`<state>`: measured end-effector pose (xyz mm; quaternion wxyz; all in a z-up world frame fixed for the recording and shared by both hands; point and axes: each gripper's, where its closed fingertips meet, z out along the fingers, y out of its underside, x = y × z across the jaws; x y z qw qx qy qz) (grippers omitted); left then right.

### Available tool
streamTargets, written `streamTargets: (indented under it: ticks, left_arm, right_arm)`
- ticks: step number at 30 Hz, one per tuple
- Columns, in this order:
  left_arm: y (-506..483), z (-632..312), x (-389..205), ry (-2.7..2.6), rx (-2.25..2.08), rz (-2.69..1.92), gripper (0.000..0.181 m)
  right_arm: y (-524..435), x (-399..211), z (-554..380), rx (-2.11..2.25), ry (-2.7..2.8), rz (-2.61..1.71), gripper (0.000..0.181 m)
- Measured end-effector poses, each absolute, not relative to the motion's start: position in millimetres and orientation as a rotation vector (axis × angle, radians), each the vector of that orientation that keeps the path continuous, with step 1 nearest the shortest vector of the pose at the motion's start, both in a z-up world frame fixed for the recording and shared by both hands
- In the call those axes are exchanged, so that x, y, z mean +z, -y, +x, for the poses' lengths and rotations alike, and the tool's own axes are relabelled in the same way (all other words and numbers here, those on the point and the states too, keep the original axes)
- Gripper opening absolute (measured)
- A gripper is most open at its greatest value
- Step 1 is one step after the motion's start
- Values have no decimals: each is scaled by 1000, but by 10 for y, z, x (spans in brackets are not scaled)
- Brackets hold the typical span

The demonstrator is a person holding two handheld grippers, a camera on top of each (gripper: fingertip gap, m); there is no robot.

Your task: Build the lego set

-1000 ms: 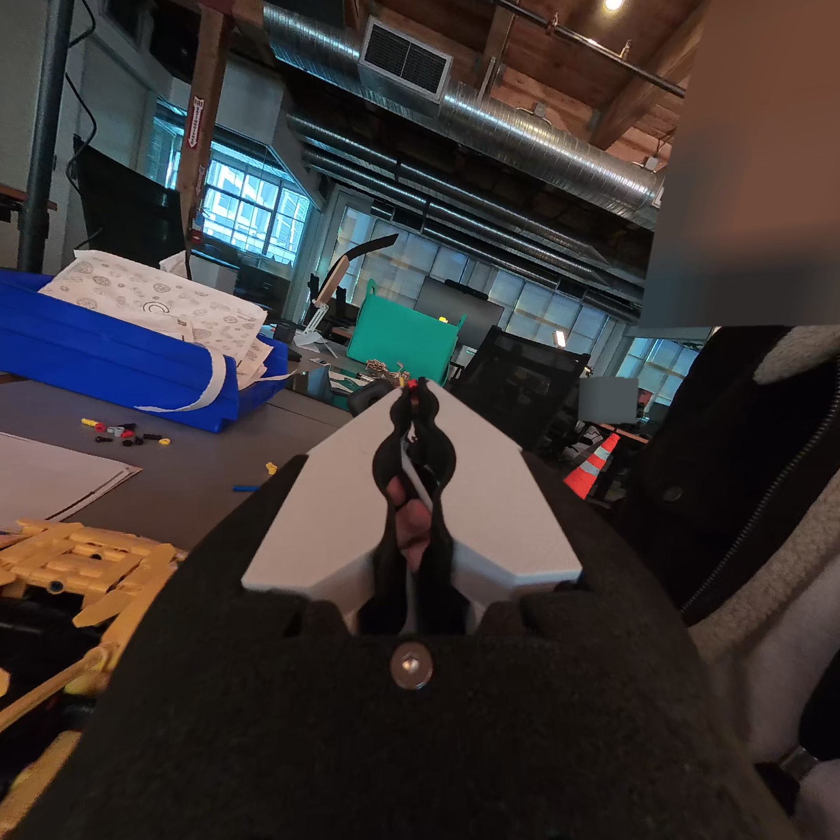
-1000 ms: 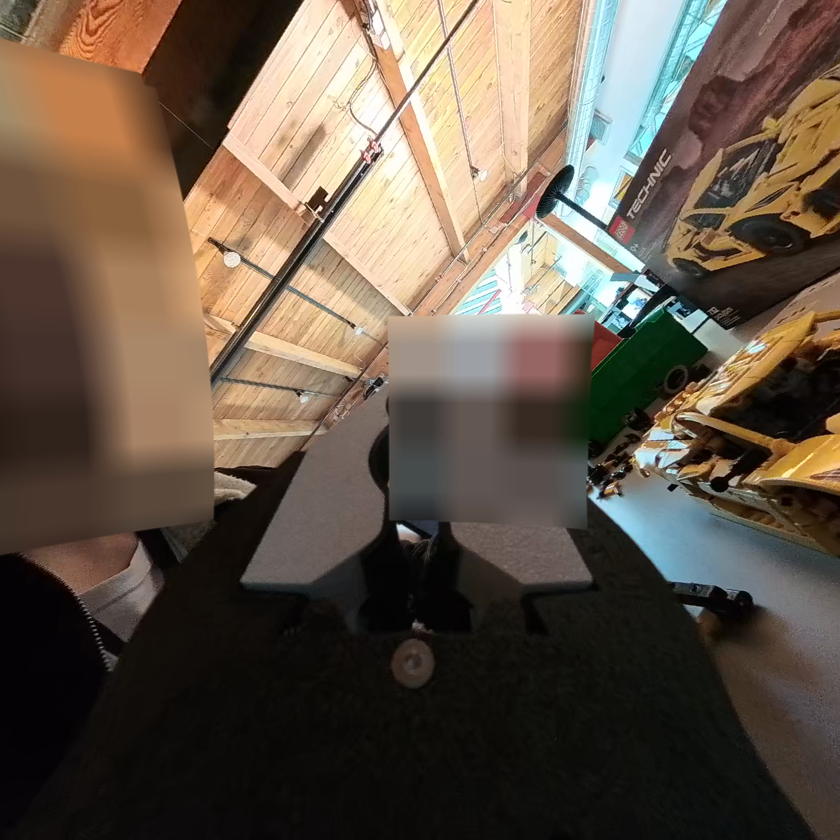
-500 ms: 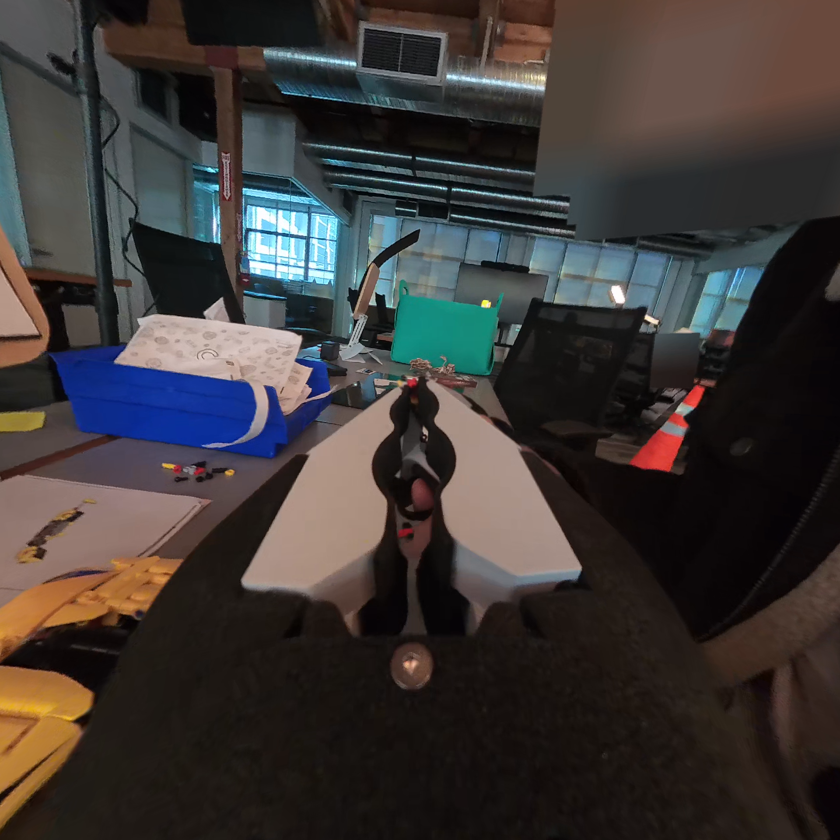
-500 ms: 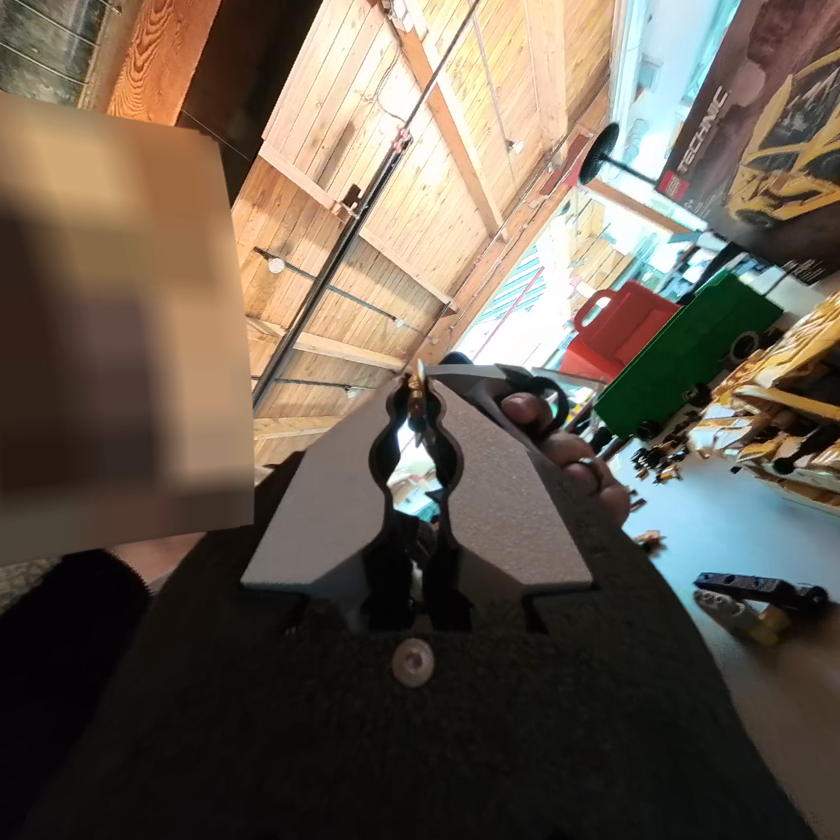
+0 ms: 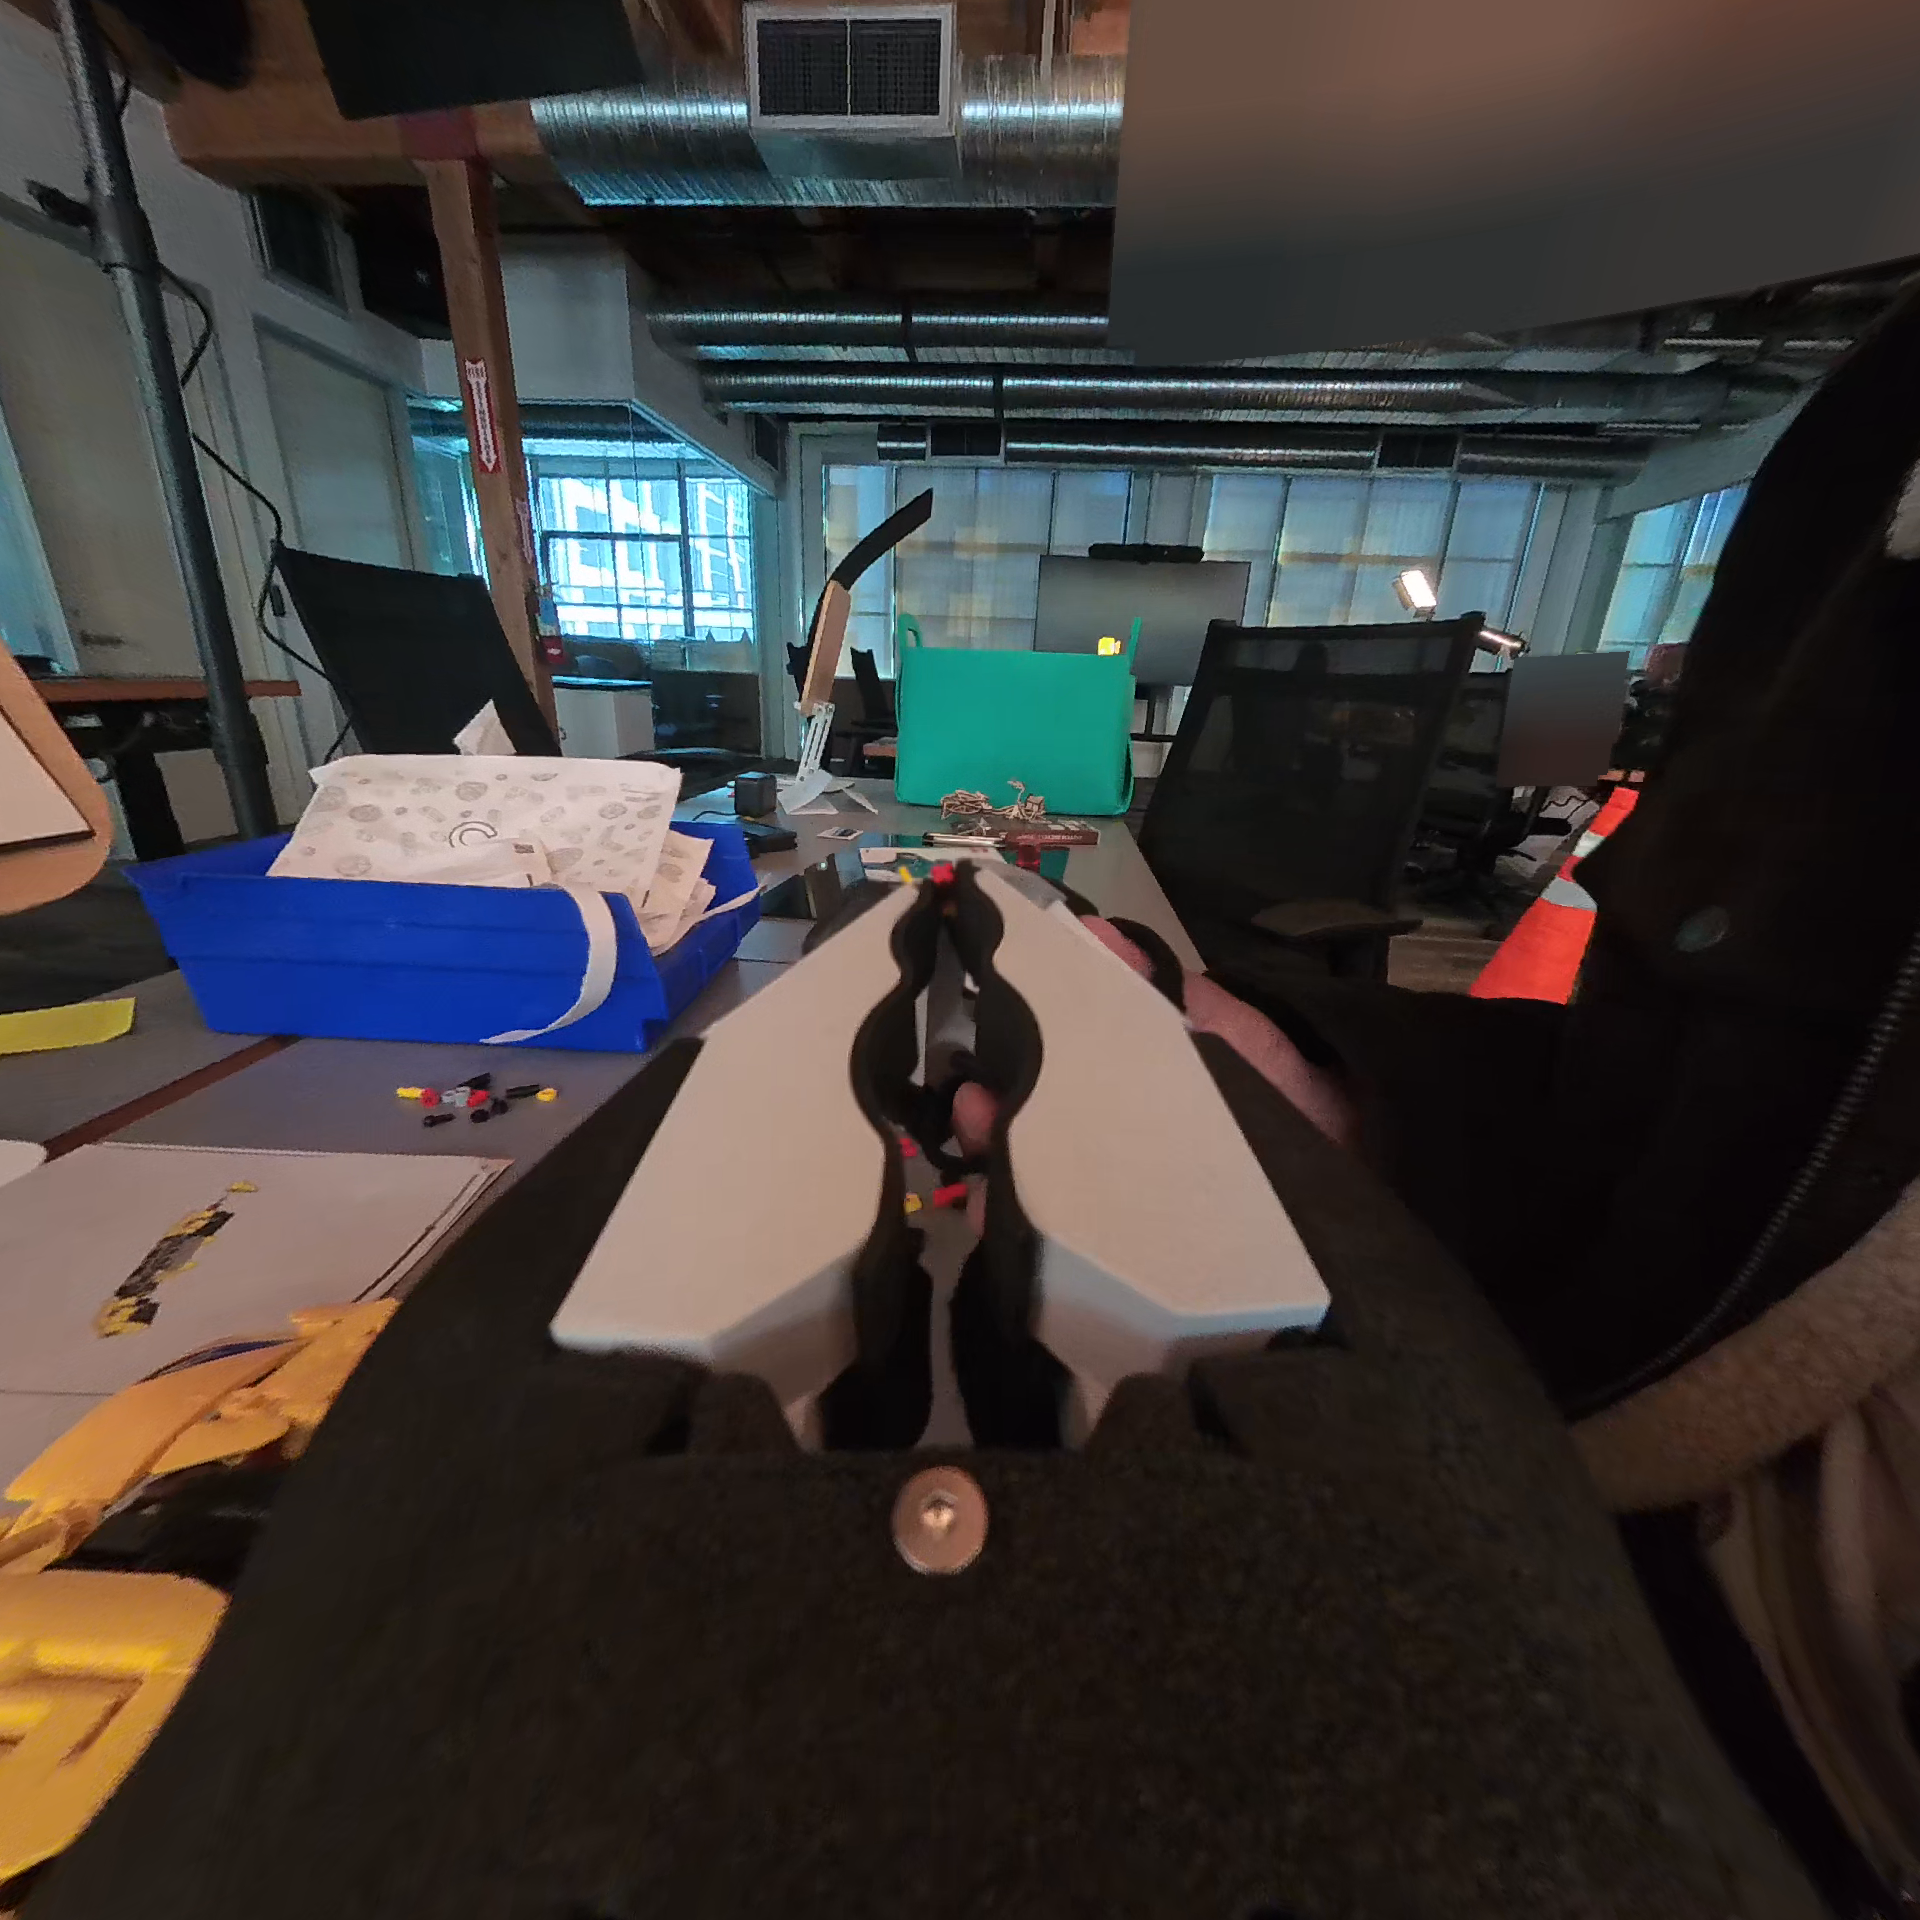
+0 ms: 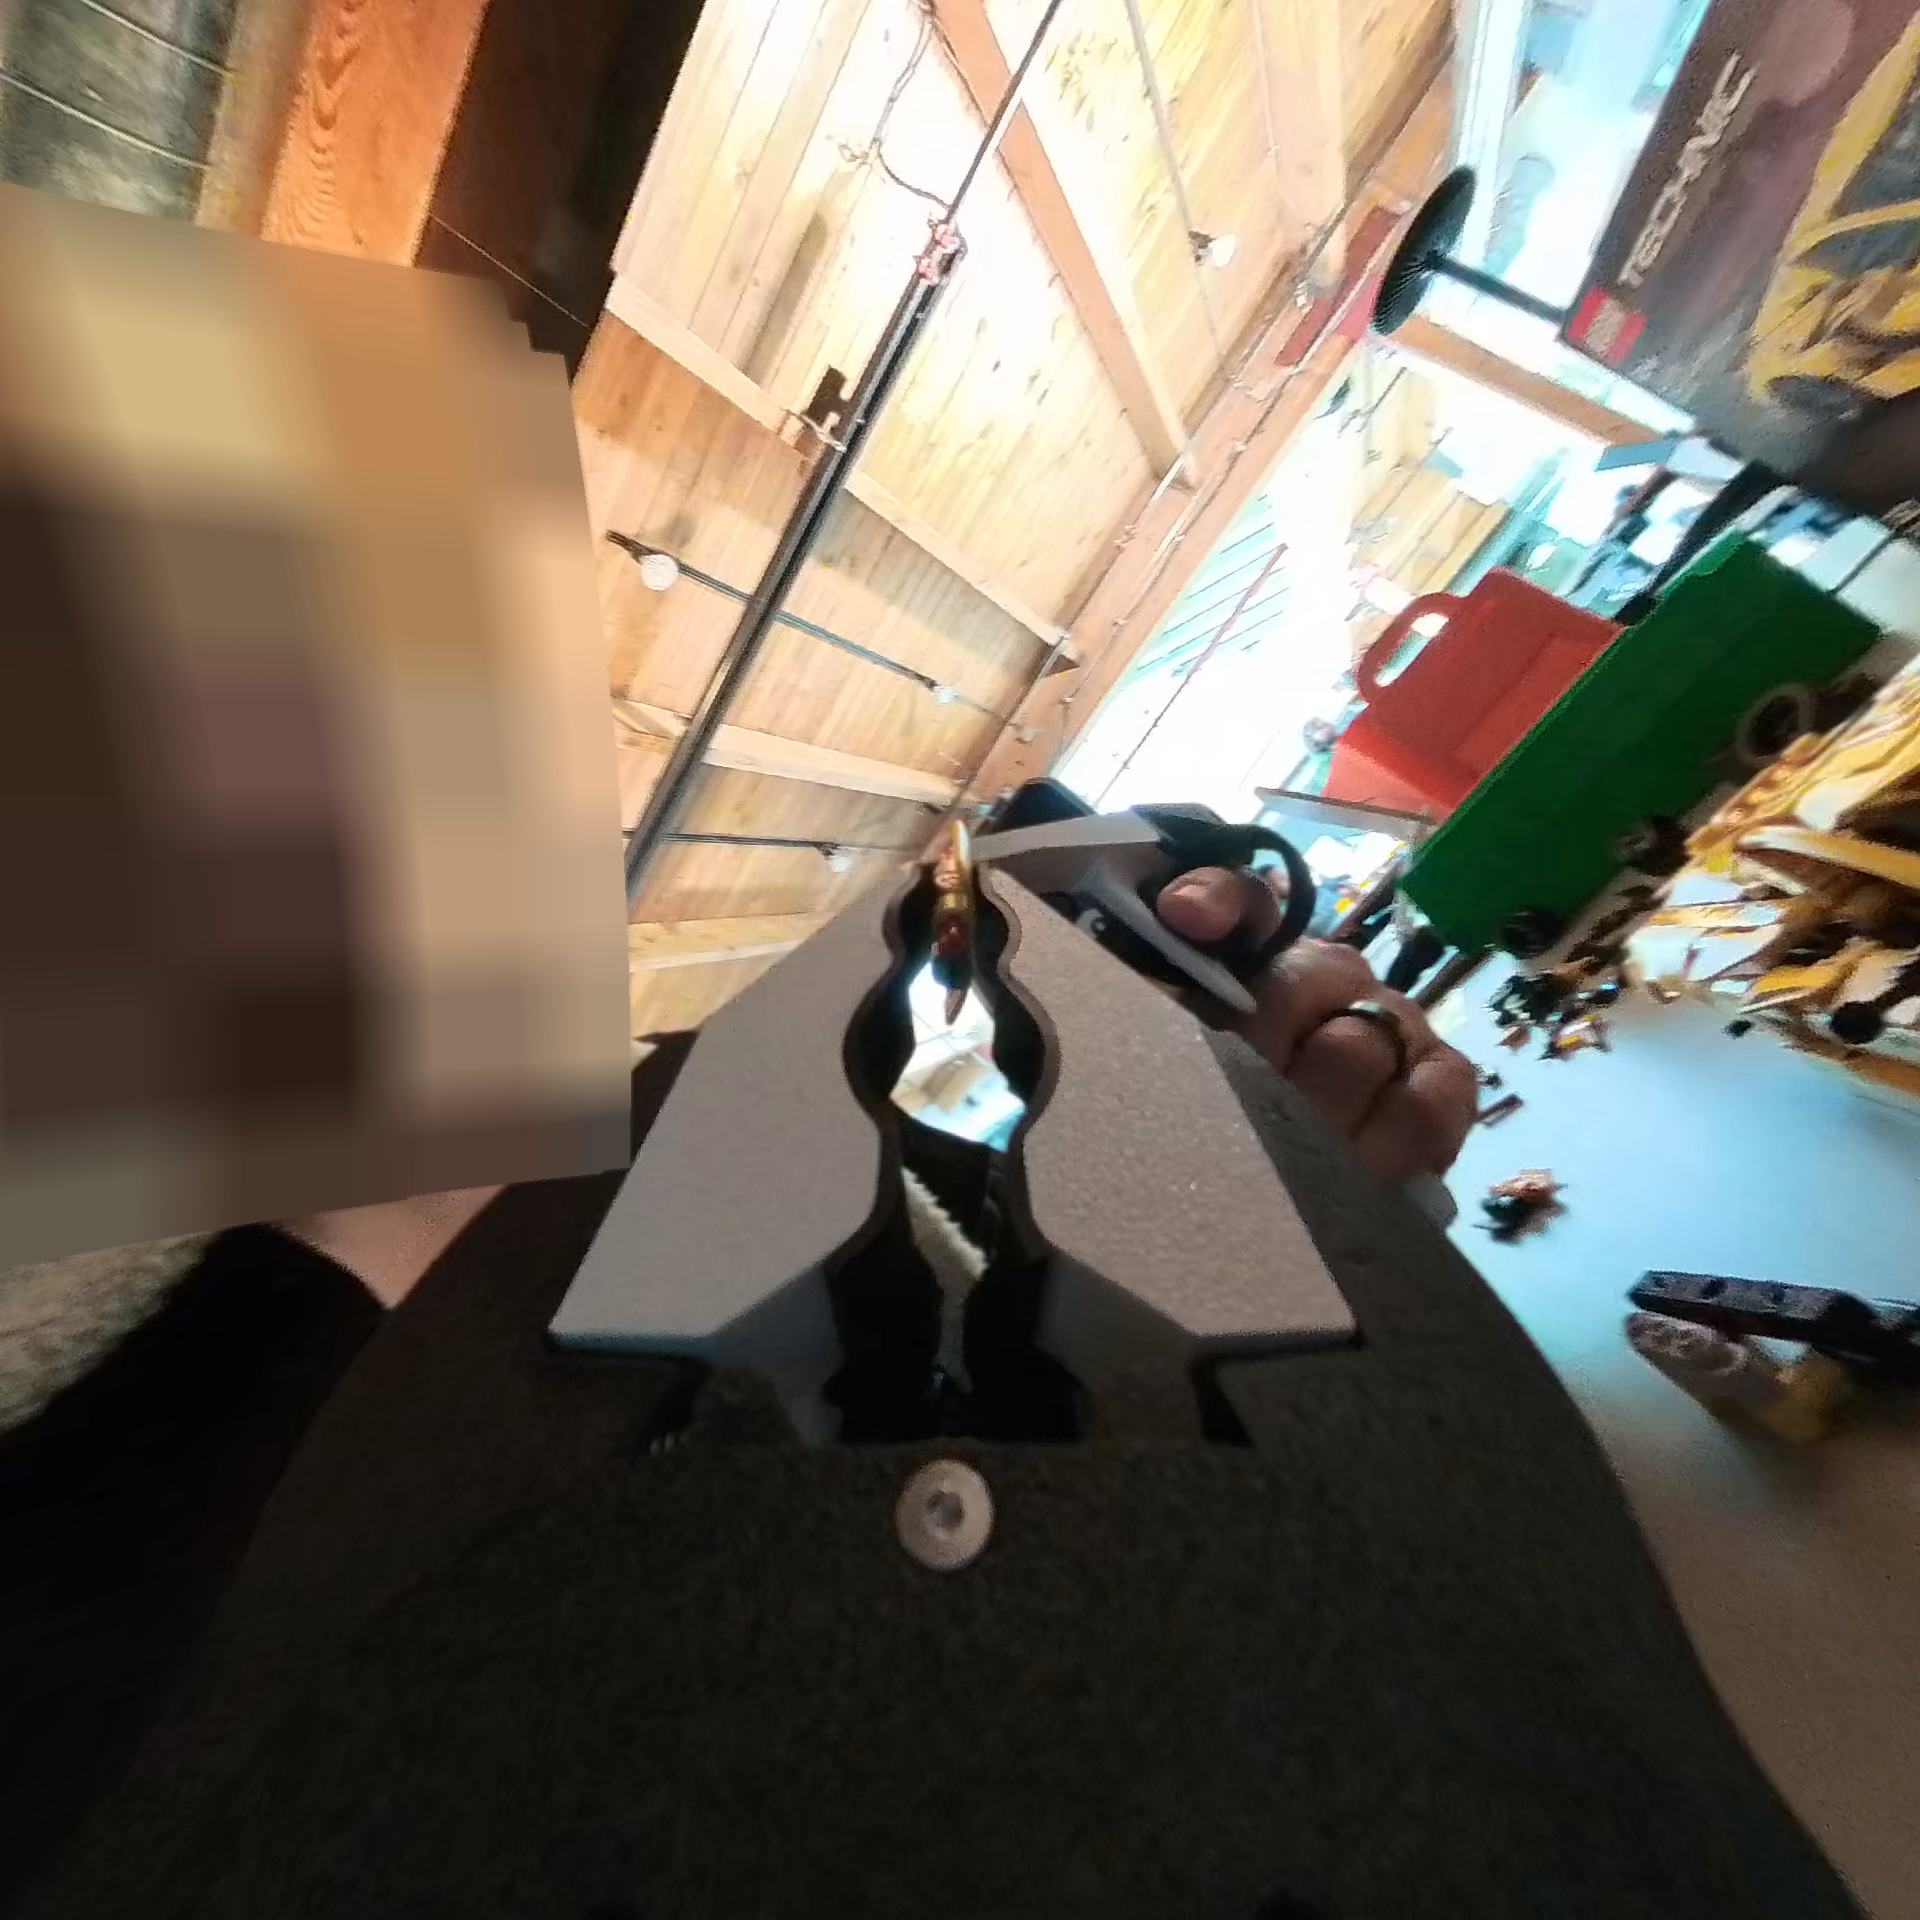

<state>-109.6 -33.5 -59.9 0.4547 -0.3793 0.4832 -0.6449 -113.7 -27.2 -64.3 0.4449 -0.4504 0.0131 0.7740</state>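
In the left wrist view, my left gripper [image 5: 940, 881] is shut, with a small red piece [image 5: 943, 873] pinched at its tips. It is raised above the grey table [image 5: 312, 1091]. In the right wrist view, my right gripper [image 6: 956, 883] is shut on a small yellow and red piece [image 6: 954, 909]. The left gripper [image 6: 982, 847] comes in from the right and its tip meets that piece. The hand [image 6: 1361, 1049] holding it shows behind. The yellow lego car shows at lower left in the left wrist view [image 5: 114, 1455] and at far right in the right wrist view [image 6: 1829, 883].
A blue bin [image 5: 416, 956] with paper bags, loose small pieces [image 5: 473, 1096] and an open instruction booklet [image 5: 208, 1247] lie on the table. Green [image 6: 1631, 748] and red [image 6: 1475, 675] bins, the set's box [image 6: 1766, 208] and a black beam [image 6: 1787, 1309] show on the right. The grippers are tip to tip, or close to it.
The left gripper has levelled out and swung towards the table. The right gripper's view has tilted, and the left gripper's tip has come up against the right gripper's piece.
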Motion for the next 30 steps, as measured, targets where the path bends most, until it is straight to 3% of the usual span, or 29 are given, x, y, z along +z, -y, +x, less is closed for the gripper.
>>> streamTargets:
  ticks: [9,15,21,25,30]
  left_arm:
    - [219,-1080,-705,-1203,-1755,-1103,4]
    - [238,-1073,-749,-1234,-1759,-1121,0]
    - [179,-1079,-733,-1203,-1791,-1149,14]
    - [200,-1068,-754,-1219,-1784,-1152,4]
    - [201,-1054,-751,-1219,-1763,-1157,4]
  right_arm:
    - [186,-757,-1068,1459,80,-1343,5]
    - [178,-785,-1058,1446,78,-1364,6]
    - [165,-810,-1048,1448,67,-1378,5]
    - [170,-837,-1108,1428,96,-1407,5]
    - [168,-834,-1087,1454,80,-1399,5]
